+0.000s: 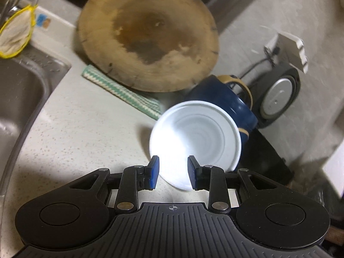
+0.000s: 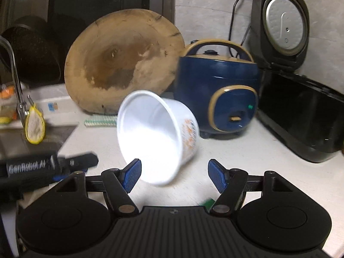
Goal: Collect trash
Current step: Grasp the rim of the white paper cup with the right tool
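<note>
A white disposable cup [image 1: 193, 133] with an orange print on its side [image 2: 189, 133] lies tipped over on the speckled counter, its empty mouth facing both cameras. My left gripper [image 1: 174, 173] is open. The cup's near rim sits just beyond its blue pads, and I see no pad pressing on it. In the right wrist view the left gripper [image 2: 86, 161] comes in from the left, a short gap from the rim. My right gripper [image 2: 174, 172] is open wide in front of the cup, its left fingertip overlapping the rim in the picture. A small green scrap [image 2: 208, 202] lies under the right finger.
A round wooden board [image 1: 148, 34] leans against the wall behind the cup, with a green striped cloth [image 1: 120, 90] at its foot. A blue cooker [image 2: 219, 94] and a black cooker with its lid up [image 2: 283, 21] stand to the right. The steel sink [image 1: 21, 99] lies left.
</note>
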`<act>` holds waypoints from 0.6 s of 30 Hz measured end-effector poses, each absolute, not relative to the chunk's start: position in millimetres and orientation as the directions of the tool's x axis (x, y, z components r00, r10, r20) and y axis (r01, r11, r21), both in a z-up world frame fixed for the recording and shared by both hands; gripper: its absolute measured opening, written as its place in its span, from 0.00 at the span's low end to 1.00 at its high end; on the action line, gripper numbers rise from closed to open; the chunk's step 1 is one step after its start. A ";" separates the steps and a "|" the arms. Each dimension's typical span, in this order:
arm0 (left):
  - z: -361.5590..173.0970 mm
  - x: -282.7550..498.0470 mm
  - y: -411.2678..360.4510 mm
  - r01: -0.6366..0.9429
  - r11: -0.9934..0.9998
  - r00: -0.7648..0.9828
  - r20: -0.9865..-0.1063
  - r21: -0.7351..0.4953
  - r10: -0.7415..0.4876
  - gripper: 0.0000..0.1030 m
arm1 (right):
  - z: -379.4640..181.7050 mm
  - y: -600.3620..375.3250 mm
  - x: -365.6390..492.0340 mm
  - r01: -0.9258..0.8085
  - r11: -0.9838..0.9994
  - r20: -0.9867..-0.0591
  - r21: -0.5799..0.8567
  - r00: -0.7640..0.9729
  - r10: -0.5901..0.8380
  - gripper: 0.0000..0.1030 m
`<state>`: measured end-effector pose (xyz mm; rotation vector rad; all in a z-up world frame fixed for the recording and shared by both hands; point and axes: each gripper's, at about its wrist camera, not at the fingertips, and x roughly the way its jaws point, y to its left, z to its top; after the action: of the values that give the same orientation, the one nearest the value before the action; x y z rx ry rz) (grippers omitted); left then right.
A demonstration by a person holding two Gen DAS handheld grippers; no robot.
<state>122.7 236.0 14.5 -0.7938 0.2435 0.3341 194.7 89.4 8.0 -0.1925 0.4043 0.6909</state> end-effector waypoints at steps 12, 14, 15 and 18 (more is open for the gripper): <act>19.6 123.0 241.8 -0.320 0.696 0.943 -0.287 -0.643 0.168 0.31 | -14.9 137.7 258.7 -0.640 0.760 -0.580 0.117 0.577 0.575 0.13; 18.7 125.5 241.5 -0.354 0.689 0.930 -0.315 -0.632 0.189 0.31 | -18.0 130.5 259.1 -0.632 0.765 -0.607 0.124 0.561 0.562 0.09; 18.5 126.3 241.1 -0.369 0.689 0.924 -0.327 -0.624 0.200 0.31 | -17.9 125.0 256.6 -0.630 0.768 -0.606 0.119 0.566 0.559 0.08; 19.1 128.8 237.6 -0.368 0.705 0.922 -0.334 -0.606 0.194 0.31 | -13.9 104.7 249.6 -0.623 0.768 -0.606 0.150 0.556 0.569 0.06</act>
<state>128.8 237.6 19.1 -0.7239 0.2537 0.3162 249.6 104.7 -13.9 -0.0855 0.6841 0.7043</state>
